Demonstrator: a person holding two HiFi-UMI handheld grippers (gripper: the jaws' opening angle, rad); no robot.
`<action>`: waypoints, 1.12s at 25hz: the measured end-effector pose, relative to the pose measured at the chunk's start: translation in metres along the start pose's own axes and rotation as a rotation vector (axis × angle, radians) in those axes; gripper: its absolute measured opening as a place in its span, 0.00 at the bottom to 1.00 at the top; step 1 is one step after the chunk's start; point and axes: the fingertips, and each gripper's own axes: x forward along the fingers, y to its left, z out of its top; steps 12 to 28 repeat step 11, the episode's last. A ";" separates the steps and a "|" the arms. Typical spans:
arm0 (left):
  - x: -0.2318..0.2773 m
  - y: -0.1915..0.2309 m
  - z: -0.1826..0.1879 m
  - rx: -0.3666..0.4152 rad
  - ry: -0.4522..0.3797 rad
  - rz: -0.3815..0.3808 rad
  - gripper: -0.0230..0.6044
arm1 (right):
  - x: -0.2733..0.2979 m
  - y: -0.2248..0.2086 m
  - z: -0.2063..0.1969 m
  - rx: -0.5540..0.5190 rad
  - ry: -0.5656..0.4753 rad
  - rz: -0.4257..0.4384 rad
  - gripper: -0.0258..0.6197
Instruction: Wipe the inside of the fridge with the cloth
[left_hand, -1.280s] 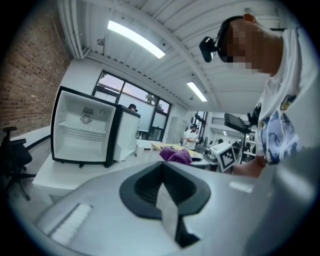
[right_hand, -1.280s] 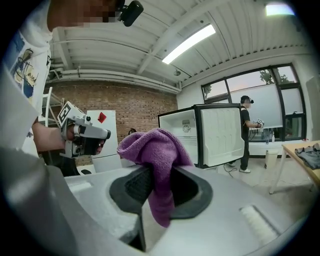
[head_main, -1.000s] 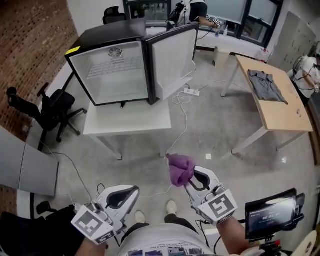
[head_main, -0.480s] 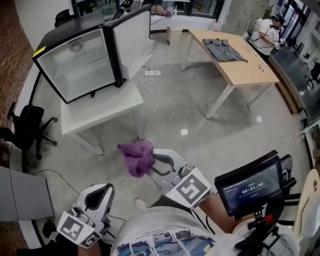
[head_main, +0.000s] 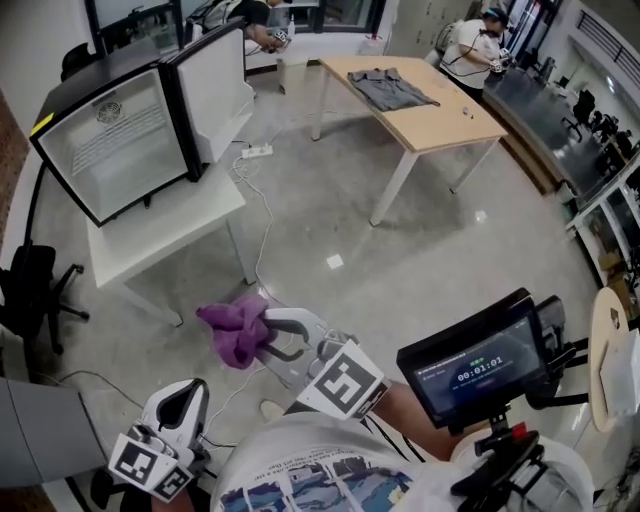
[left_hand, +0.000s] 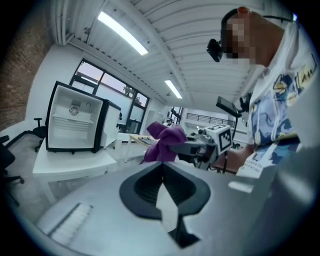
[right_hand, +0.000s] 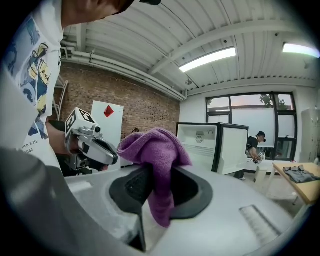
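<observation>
The right tongs (head_main: 262, 335) are clamped on a purple cloth (head_main: 235, 330), which bunches above the jaws and hangs in a fold between them. The left tongs (head_main: 187, 392) sit lower, close to the person's body, with their jaws pressed together and nothing between them. Both are held out over a grey floor (head_main: 400, 260), well apart from the fridge (head_main: 110, 140). The fridge stands on a white table (head_main: 160, 235) with its door (head_main: 215, 90) swung wide open, showing a white inside. To the right, a wooden table (head_main: 440, 125) carries a grey shirt (head_main: 392, 88), and a person stands beyond it. A black office chair (head_main: 30, 290) stands left of the white table, and a small screen (head_main: 470, 368) on a stand is beside the person's right arm.
</observation>
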 end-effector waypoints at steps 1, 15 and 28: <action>-0.001 -0.001 -0.001 -0.002 0.000 -0.007 0.05 | -0.002 0.002 0.000 -0.002 0.003 -0.006 0.16; -0.008 -0.010 -0.006 0.006 0.006 -0.040 0.05 | -0.009 0.018 -0.002 0.001 0.003 -0.027 0.16; -0.008 -0.010 -0.006 0.006 0.006 -0.040 0.05 | -0.009 0.018 -0.002 0.001 0.003 -0.027 0.16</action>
